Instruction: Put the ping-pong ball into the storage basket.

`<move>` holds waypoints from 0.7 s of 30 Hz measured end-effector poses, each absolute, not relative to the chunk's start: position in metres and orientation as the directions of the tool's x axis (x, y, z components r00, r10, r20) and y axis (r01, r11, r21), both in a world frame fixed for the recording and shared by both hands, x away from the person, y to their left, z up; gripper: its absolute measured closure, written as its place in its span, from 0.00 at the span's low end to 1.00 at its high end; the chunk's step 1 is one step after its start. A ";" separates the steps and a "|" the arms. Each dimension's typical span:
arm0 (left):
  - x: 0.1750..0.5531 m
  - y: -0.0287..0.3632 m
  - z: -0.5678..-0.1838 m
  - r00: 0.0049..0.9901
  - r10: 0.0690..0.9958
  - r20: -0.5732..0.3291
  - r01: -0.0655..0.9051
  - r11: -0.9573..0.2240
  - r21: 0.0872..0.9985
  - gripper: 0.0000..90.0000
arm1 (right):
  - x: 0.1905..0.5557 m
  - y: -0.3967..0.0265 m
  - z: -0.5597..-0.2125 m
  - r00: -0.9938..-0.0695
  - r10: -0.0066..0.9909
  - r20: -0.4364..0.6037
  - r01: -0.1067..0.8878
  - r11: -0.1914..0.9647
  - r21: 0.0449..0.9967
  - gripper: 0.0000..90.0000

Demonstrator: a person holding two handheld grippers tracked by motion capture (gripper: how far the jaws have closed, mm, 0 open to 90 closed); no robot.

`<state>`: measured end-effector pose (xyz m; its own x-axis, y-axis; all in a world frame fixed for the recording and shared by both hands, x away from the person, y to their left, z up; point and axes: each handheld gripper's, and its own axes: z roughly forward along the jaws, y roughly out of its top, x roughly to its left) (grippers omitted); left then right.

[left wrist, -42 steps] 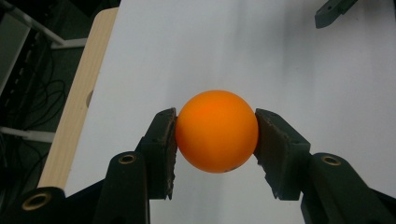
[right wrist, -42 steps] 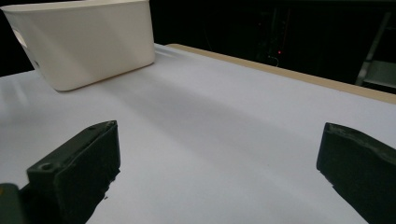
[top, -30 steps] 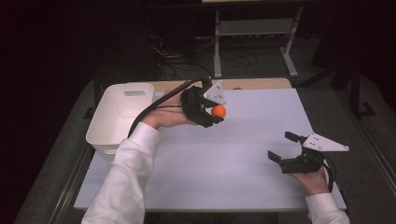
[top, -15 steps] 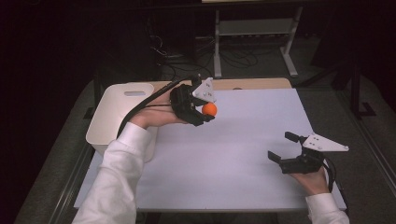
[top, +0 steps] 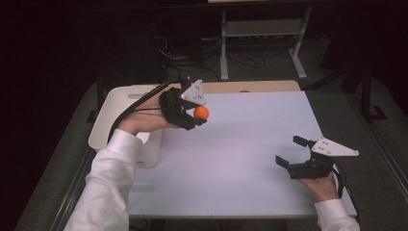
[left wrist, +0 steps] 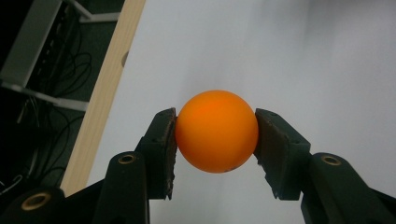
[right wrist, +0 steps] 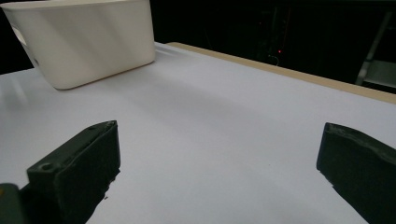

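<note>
A white table top (top: pixel 240 159) fills the middle of a dark room, with a strip of pale wood (top: pixel 260 86) along its far edge. A person sits at the near edge, both white sleeves reaching in.

The left gripper (top: pixel 195 118) is lifted above the table's far left part, beside a white plastic bin (top: pixel 113 108) that stands at the table's left edge. Its jaws are clamped on an orange ball (top: pixel 201 112); in the left gripper view both black pads press the ball (left wrist: pixel 217 130) from either side, with the white table and its wooden edge below.

The right gripper (top: pixel 288 151) rests low near the table's near right corner, well apart from the ball. Its jaws stand wide apart with nothing between them; the right gripper view looks across bare table toward the bin (right wrist: pixel 84 39).

Beyond the table's far edge the floor is dark, with loose cables (top: pixel 192 57) and the white metal legs of a stand (top: pixel 262 38).
</note>
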<state>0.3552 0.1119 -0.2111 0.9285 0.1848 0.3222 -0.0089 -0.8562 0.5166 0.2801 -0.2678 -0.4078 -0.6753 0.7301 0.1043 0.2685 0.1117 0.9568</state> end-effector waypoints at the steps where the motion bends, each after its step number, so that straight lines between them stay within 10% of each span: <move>1: 0.355 0.112 -0.211 0.928 0.185 0.322 -0.009 -0.856 0.517 0.56 | 0.280 -0.268 -0.408 -0.675 0.730 0.104 0.269 0.112 0.957 0.00; 21: 0.356 0.155 -0.189 0.962 0.113 0.250 -0.041 -0.841 0.539 0.56 | 0.279 -0.267 -0.407 -0.673 0.732 0.105 0.271 0.112 0.956 0.00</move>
